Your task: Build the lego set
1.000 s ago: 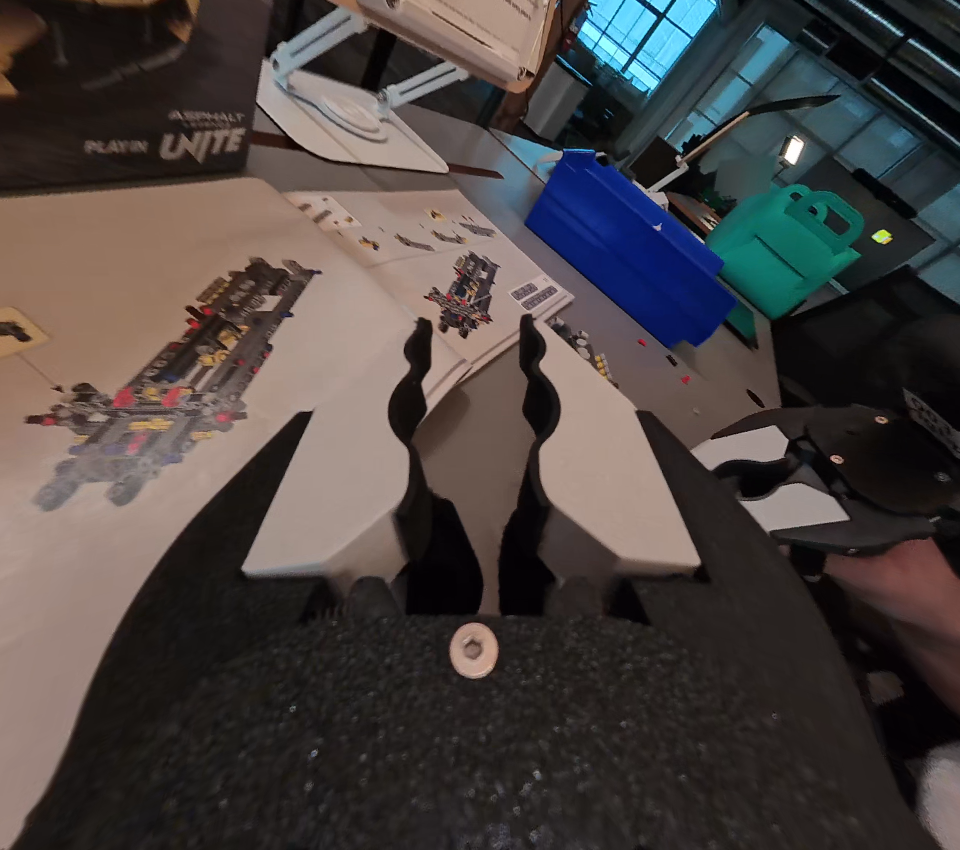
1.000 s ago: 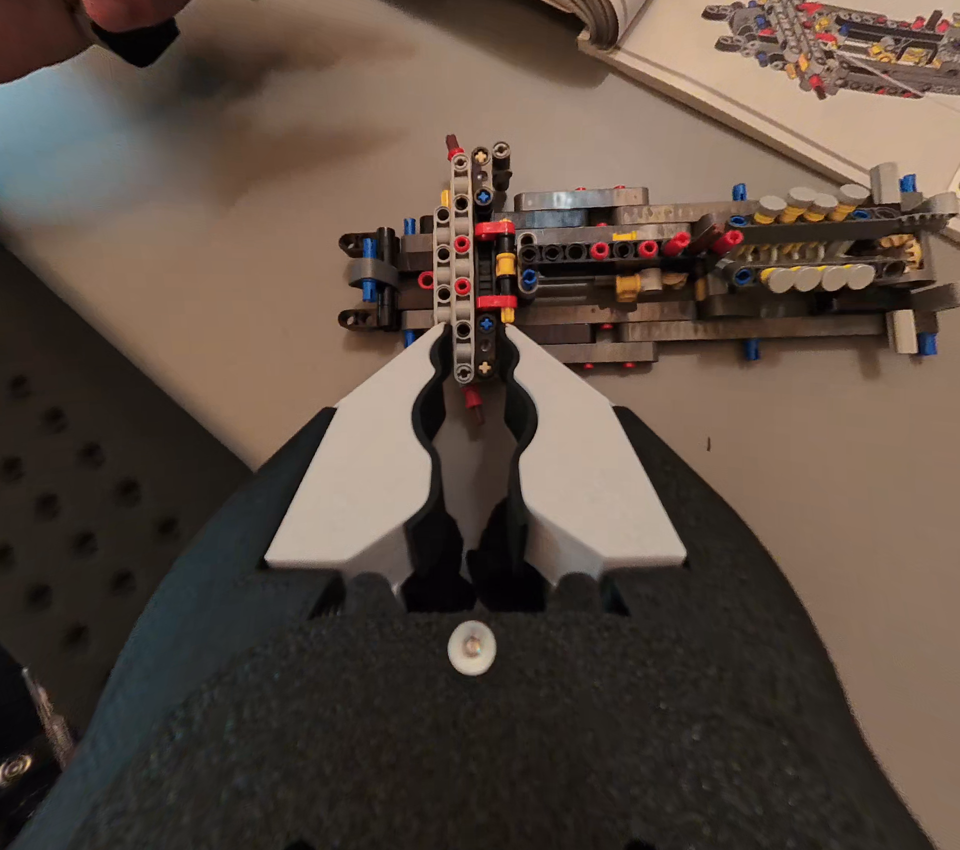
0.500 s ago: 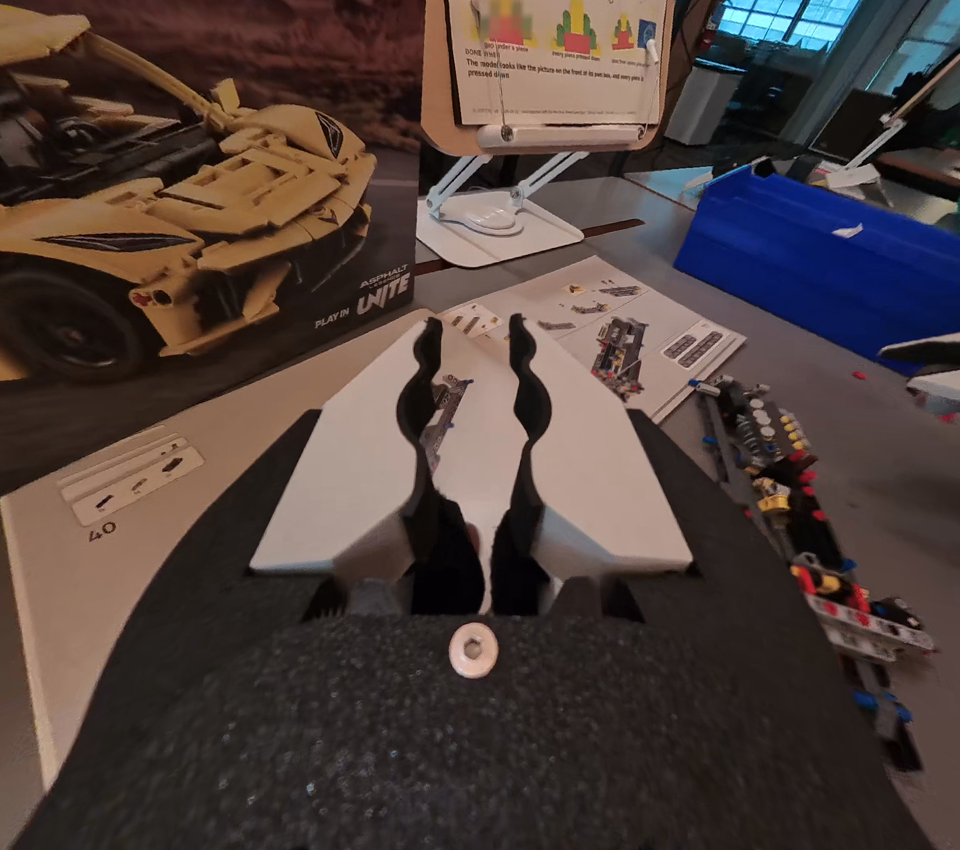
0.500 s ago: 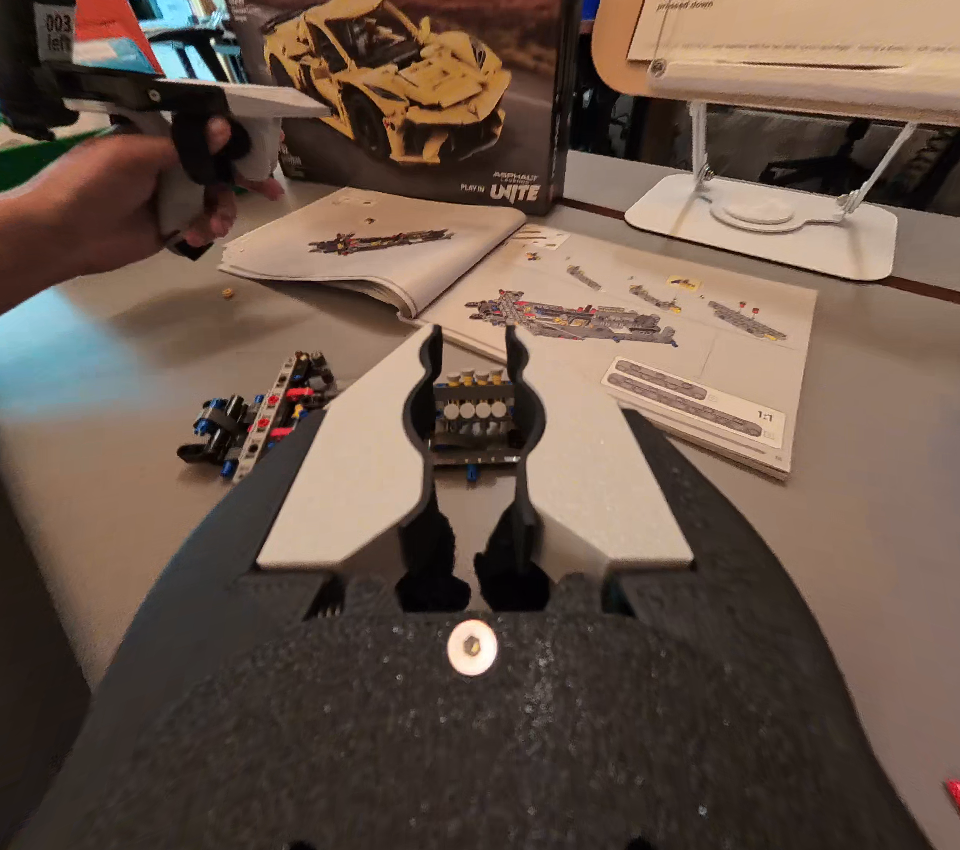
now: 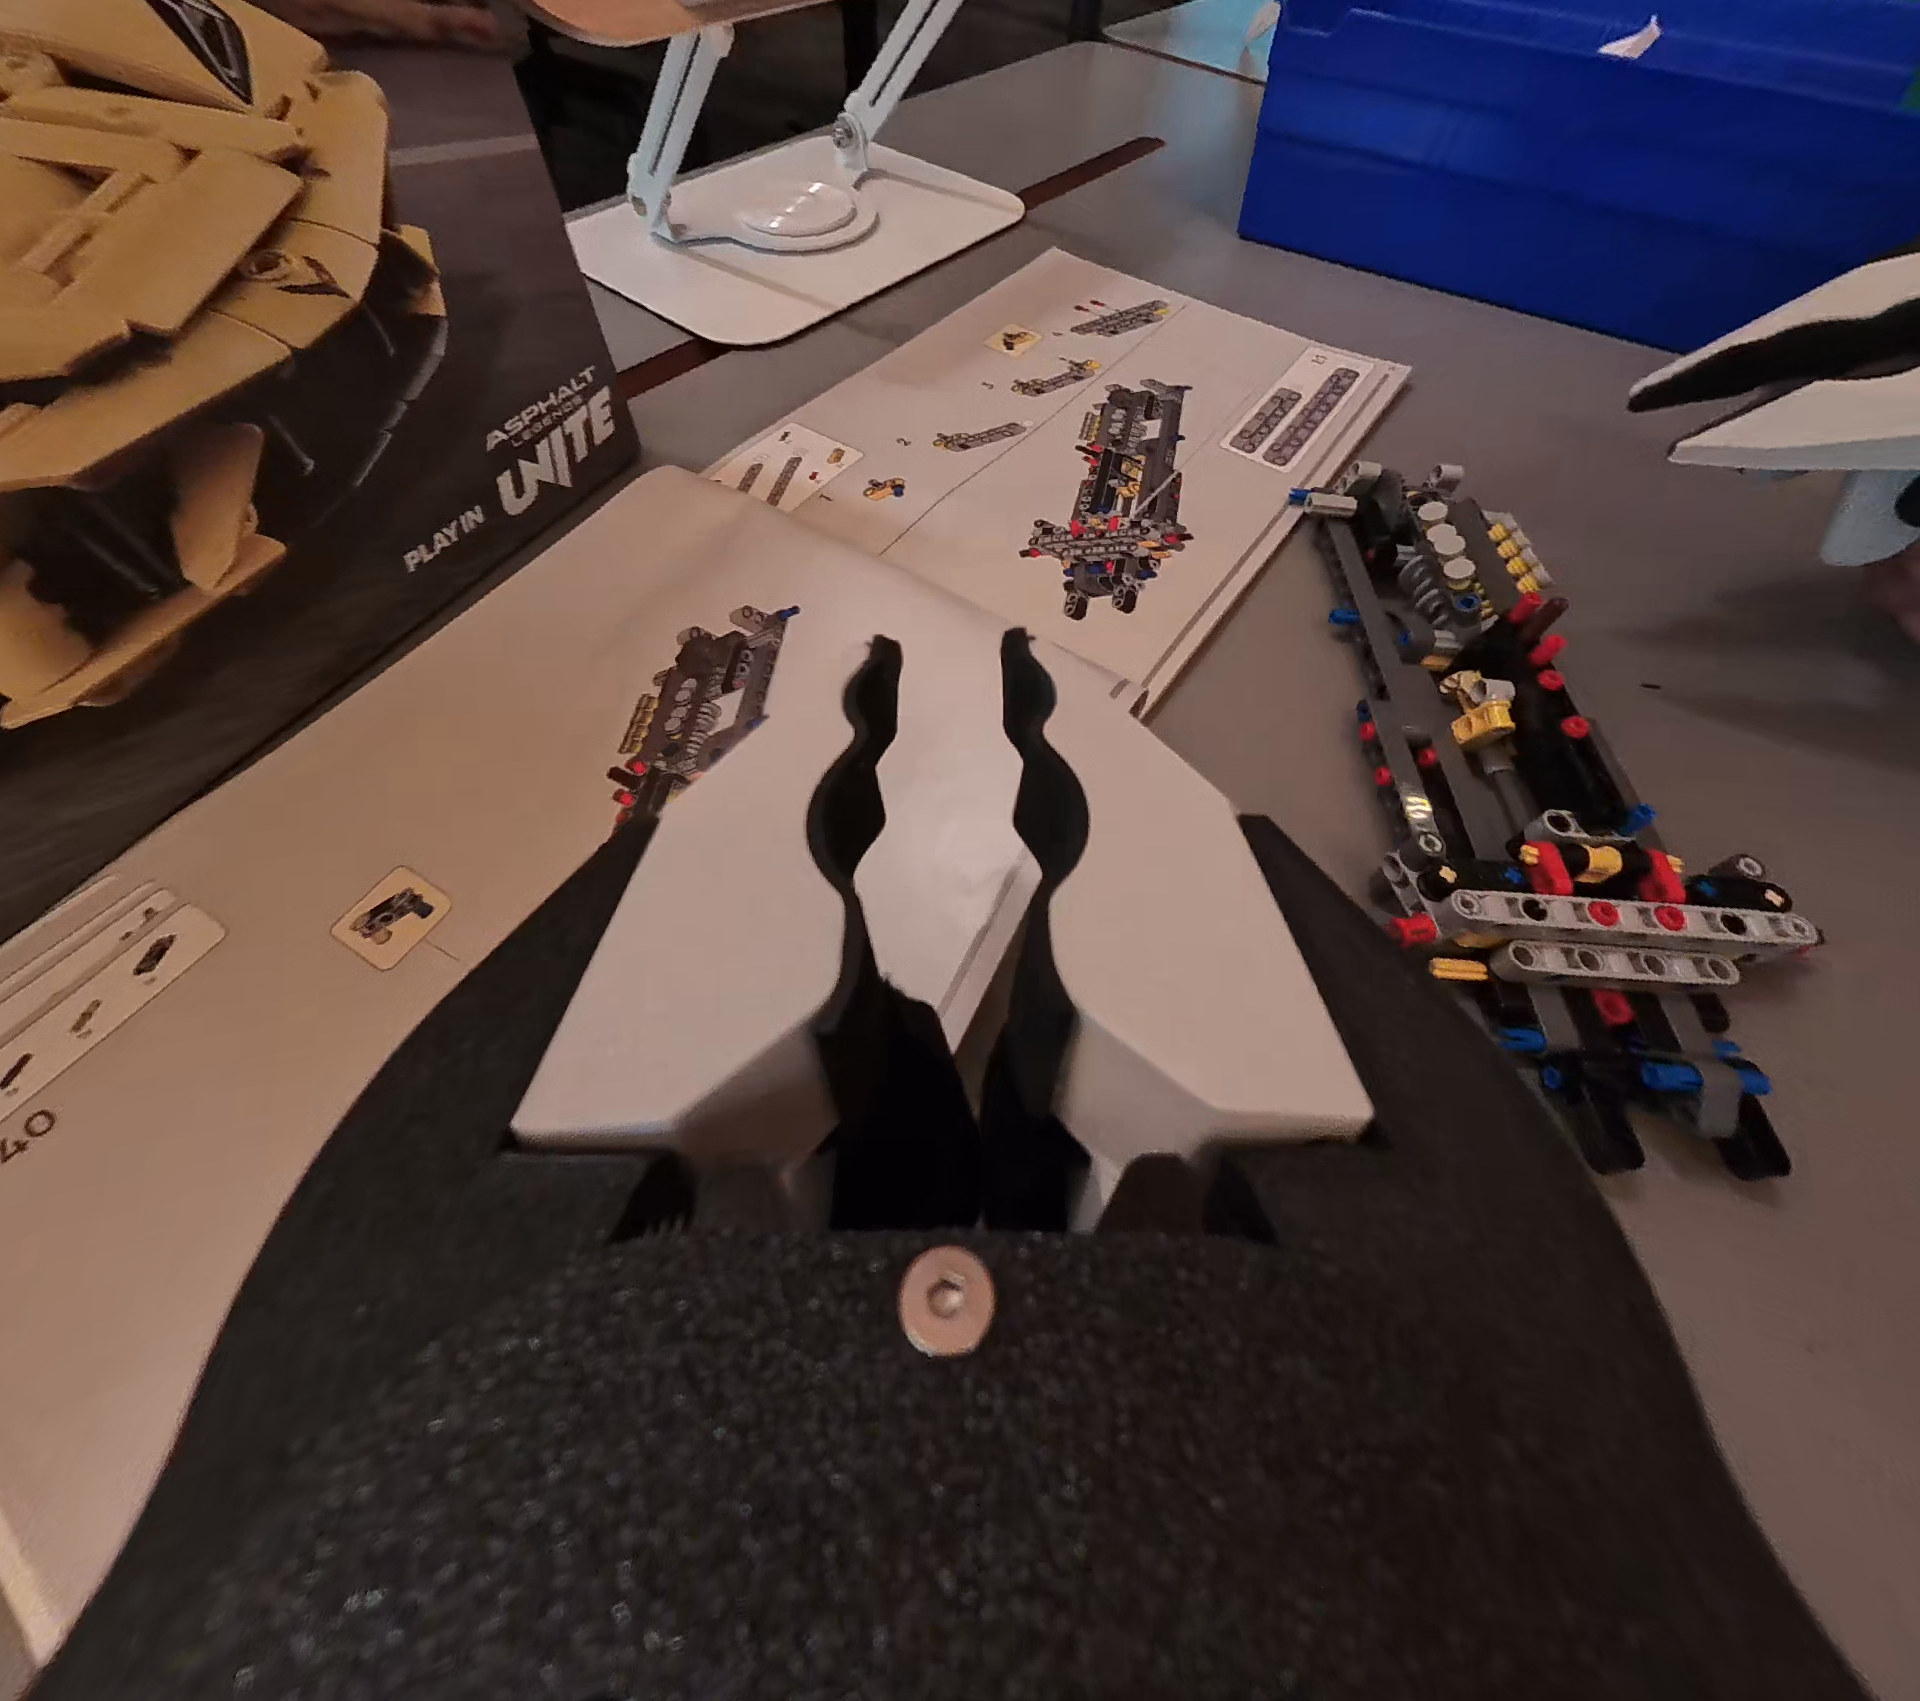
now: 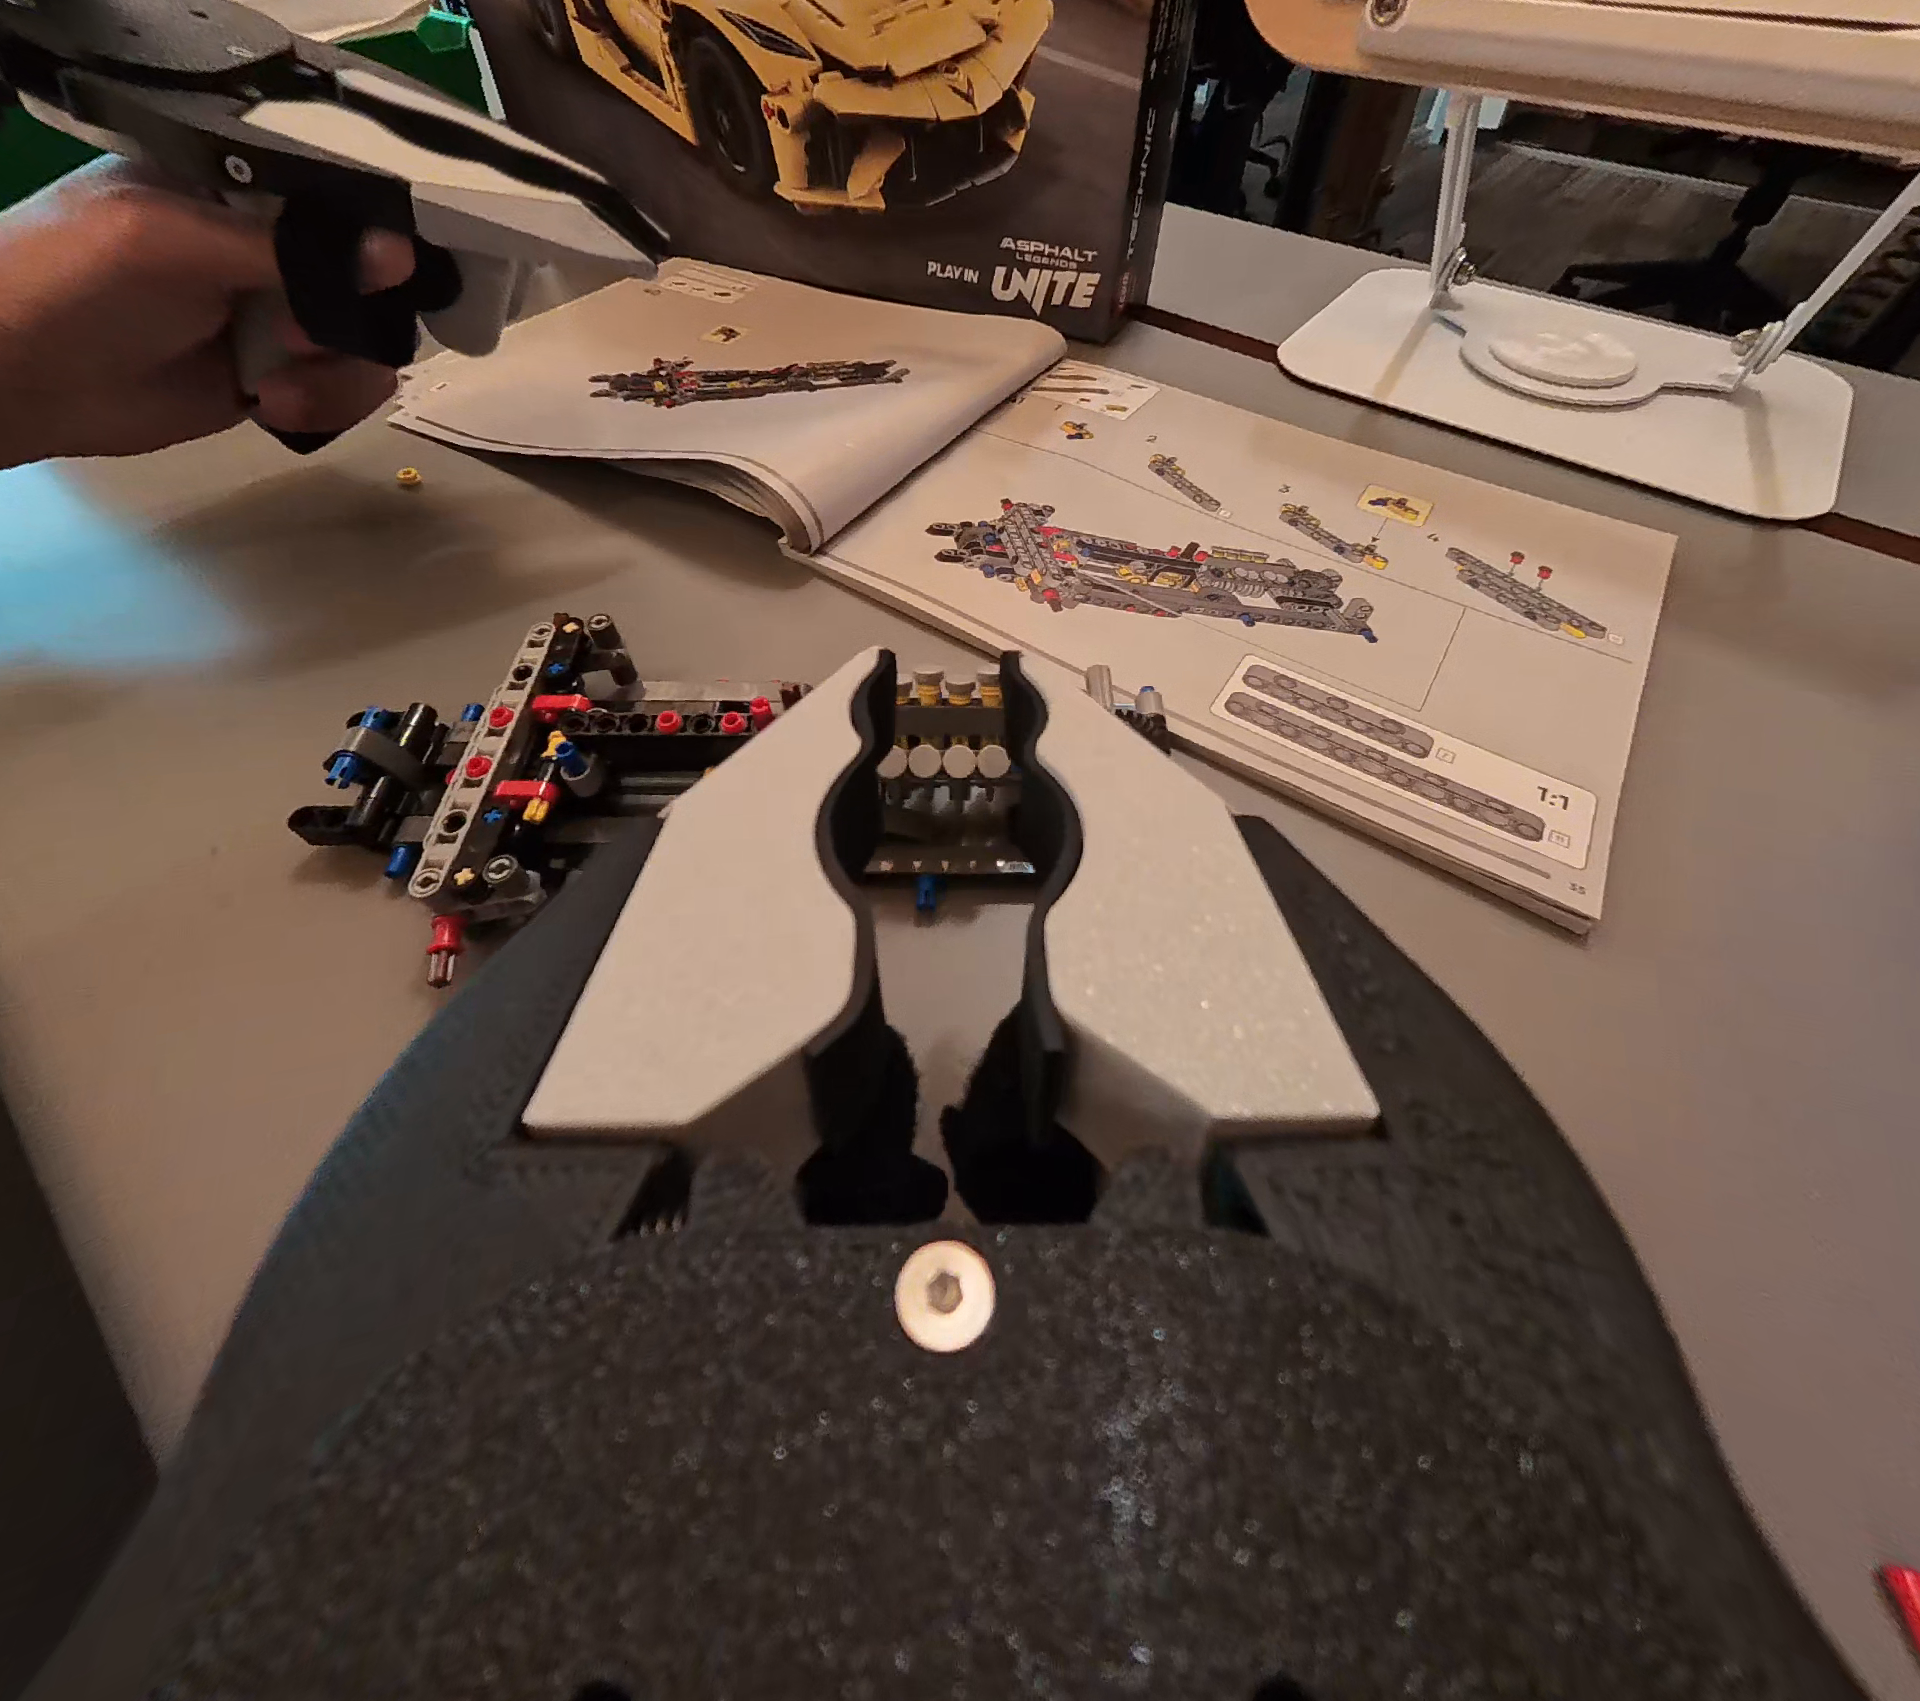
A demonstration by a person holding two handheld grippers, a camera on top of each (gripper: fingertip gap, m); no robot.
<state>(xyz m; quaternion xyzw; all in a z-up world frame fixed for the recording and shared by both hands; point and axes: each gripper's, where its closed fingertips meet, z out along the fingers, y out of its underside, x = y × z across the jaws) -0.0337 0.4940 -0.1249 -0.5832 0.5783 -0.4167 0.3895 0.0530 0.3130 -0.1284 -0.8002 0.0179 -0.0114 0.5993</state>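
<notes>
The half-built lego chassis (image 6: 644, 758) lies flat on the grey table (image 6: 1714, 1080), just beside the open instruction booklet (image 6: 1299, 612). The right gripper (image 6: 943, 675) hovers above its engine end, jaws apart and empty. The left gripper (image 5: 943, 649), also parted and holding nothing, hangs over the booklet's left page.

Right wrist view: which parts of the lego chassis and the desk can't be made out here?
- Lego chassis: its middle and right end sit behind the right gripper fingers.
- Small yellow piece: too small to identify.
- Desk, far left: motion-blurred.
- Red object: cut off by the right edge.
</notes>
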